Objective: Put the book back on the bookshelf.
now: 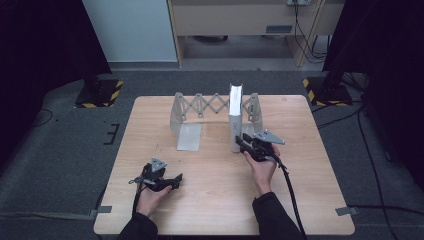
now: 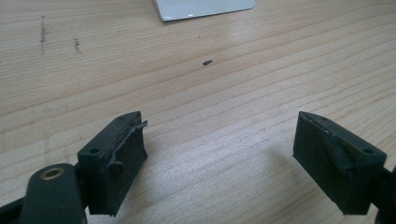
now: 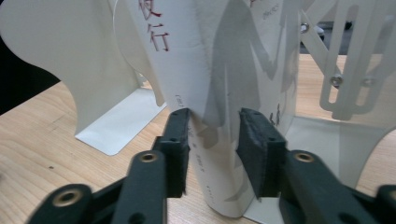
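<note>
Gripping one book, one rack

My tools are black, each topped with a grey plate. The book is white, with red and black characters on its spine. The rack is pale grey. The table is light wood-grain.

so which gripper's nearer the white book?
Right. The right gripper has its jaws closed on the white book; the left gripper rests apart on the table, jaws open.
</note>
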A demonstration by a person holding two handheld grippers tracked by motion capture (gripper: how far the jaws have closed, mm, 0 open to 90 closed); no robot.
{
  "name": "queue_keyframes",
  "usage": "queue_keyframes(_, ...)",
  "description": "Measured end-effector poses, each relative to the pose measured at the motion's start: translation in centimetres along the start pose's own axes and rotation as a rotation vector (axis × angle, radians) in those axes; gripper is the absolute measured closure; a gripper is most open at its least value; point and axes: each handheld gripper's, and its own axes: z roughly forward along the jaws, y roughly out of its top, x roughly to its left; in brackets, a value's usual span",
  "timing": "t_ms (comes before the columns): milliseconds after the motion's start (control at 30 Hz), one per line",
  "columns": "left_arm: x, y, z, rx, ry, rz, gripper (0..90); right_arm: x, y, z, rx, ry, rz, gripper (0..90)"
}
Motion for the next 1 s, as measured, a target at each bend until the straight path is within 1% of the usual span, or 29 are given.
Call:
queue_keyframes(100,0.0,0.0,0.0,0.001,-0.001,0.000,15.9,-0.3,-0.1,-0.1,-0.003,-0.003,-0.012,58.0)
queue_keyframes(167,0.0,0.0,0.0,0.000,-0.001,-0.001,15.9,-0.5,-0.2,-0.2,-0.001,-0.011,-0.005,56.6)
queue_keyframes(233,0.0,0.0,0.0,0.000,0.000,0.000,15.9,-0.7,-0.1,-0.3,-0.004,-0.022,-0.009,54.5)
queue_keyframes(300,0.0,0.0,0.0,0.000,0.000,0.000,15.9,-0.8,0.0,-0.6,-0.011,-0.013,-0.013,51.4)
queue_keyframes(333,0.0,0.0,0.0,0.000,0.000,0.000,15.9,-0.9,0.2,-0.9,-0.015,-0.002,-0.014,49.4)
queue_keyframes(400,0.0,0.0,0.0,0.000,0.000,0.000,15.9,-1.0,0.5,-1.4,-0.016,0.005,-0.027,45.6)
queue_keyframes(433,0.0,0.0,0.0,0.000,-0.001,0.000,15.8,-1.1,0.7,-1.8,-0.020,0.006,-0.030,43.4)
queue_keyframes(533,0.0,0.0,0.0,0.000,0.000,0.001,15.6,-1.7,1.3,-3.2,-0.015,-0.007,-0.062,36.8)
queue_keyframes(600,0.0,0.0,0.0,0.001,0.001,0.002,15.5,-2.2,1.4,-4.3,-0.003,-0.018,-0.079,32.3)
queue_keyframes(667,-0.1,0.0,0.0,0.003,0.002,0.006,15.5,-2.8,1.2,-5.4,0.018,-0.036,-0.103,29.9)
queue_keyframes(733,-0.1,0.0,0.0,0.004,0.003,0.007,15.5,-3.6,0.8,-6.5,0.032,-0.046,-0.101,27.0)
queue_keyframes(767,-0.1,0.0,0.0,0.003,0.003,0.006,15.5,-4.1,0.5,-7.0,0.041,-0.051,-0.105,26.5)
queue_keyframes(800,-0.1,0.0,0.0,0.003,0.002,0.005,15.5,-4.5,0.1,-7.5,0.060,-0.055,-0.098,25.5)
queue_keyframes(1000,0.1,0.0,-0.1,-0.001,-0.004,-0.007,15.8,-7.4,-2.8,-9.7,0.165,-0.113,-0.092,23.5)
